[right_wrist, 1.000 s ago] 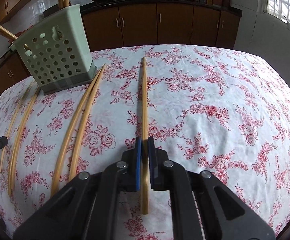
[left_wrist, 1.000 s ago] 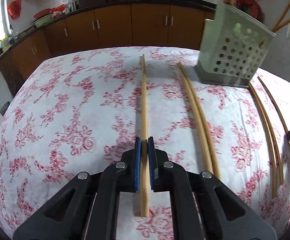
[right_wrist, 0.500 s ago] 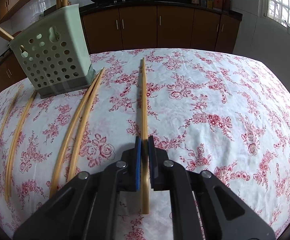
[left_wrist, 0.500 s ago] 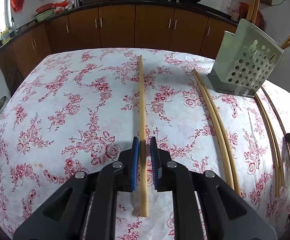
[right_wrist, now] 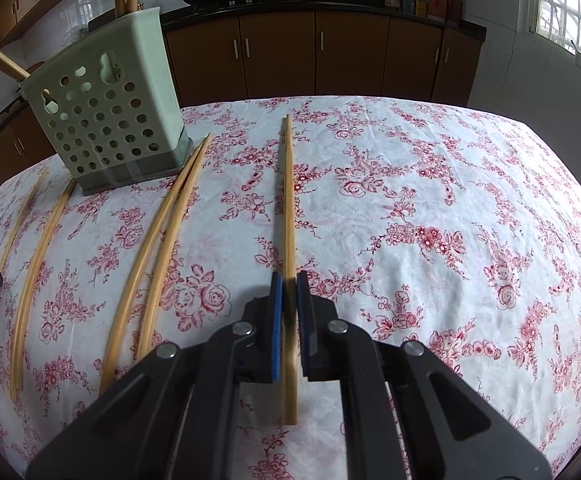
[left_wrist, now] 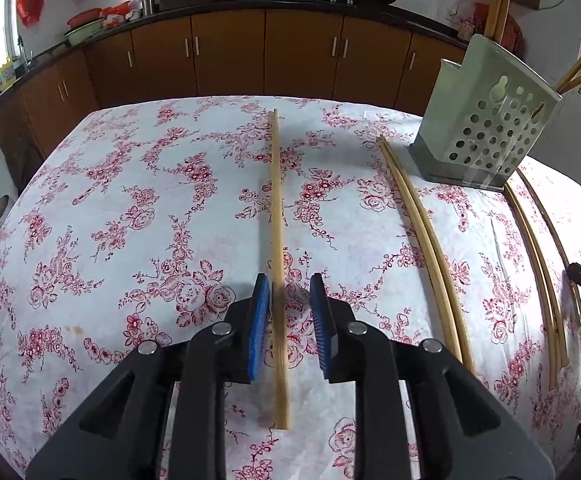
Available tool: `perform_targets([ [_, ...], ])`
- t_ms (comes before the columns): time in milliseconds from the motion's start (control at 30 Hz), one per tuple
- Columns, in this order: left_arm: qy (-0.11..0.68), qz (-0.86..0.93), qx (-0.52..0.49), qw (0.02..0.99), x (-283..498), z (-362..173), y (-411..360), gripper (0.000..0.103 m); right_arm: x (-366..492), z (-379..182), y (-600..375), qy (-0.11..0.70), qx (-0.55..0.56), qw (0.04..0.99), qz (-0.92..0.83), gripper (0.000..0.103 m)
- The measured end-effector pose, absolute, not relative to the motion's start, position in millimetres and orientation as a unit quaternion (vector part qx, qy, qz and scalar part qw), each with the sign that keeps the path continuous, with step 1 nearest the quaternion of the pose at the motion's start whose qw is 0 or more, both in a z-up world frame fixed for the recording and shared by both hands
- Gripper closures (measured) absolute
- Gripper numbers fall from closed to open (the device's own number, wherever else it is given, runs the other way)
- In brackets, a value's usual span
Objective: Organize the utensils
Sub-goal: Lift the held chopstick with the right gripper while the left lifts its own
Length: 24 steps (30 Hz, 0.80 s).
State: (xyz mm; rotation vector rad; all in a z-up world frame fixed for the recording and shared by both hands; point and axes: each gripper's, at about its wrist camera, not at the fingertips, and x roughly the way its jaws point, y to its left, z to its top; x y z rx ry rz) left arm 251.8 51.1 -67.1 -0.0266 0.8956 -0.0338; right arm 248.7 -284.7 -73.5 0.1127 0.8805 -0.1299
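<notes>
A long chopstick (left_wrist: 276, 240) is seen lying flat on the flowered table (left_wrist: 130, 200), running from near to far. The left gripper (left_wrist: 289, 320) is held over its near end with the blue pads apart, one on each side, and the stick is not squeezed. A second chopstick (right_wrist: 289, 232) lies far off to the right on the same table. The right gripper (right_wrist: 288, 320) is set around its near end, with the pads almost together and pressed on the stick.

The green holder (right_wrist: 106, 112) is stood at the far side of the table, between the two grippers, and some chopsticks are already stood up in it. More pairs (left_wrist: 422, 240) are left lying beside it.

A pick-up step seems to be in hand. Next, the right stick would likely be lifted, tipped upright and dropped into the holder. The left pads would have to be closed first.
</notes>
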Motion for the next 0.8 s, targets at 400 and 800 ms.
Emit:
perform_targets([
  [400, 0.434, -0.017, 0.007, 0.901, 242, -68, 47, 0.081, 237, -74, -278, 0.426, 0.052, 0.902, -0.058, 0.095],
  [800, 0.435, -0.010, 0.015, 0.900, 241, -68, 46, 0.081, 234, -73, -277, 0.426, 0.051, 0.901, -0.059, 0.095],
])
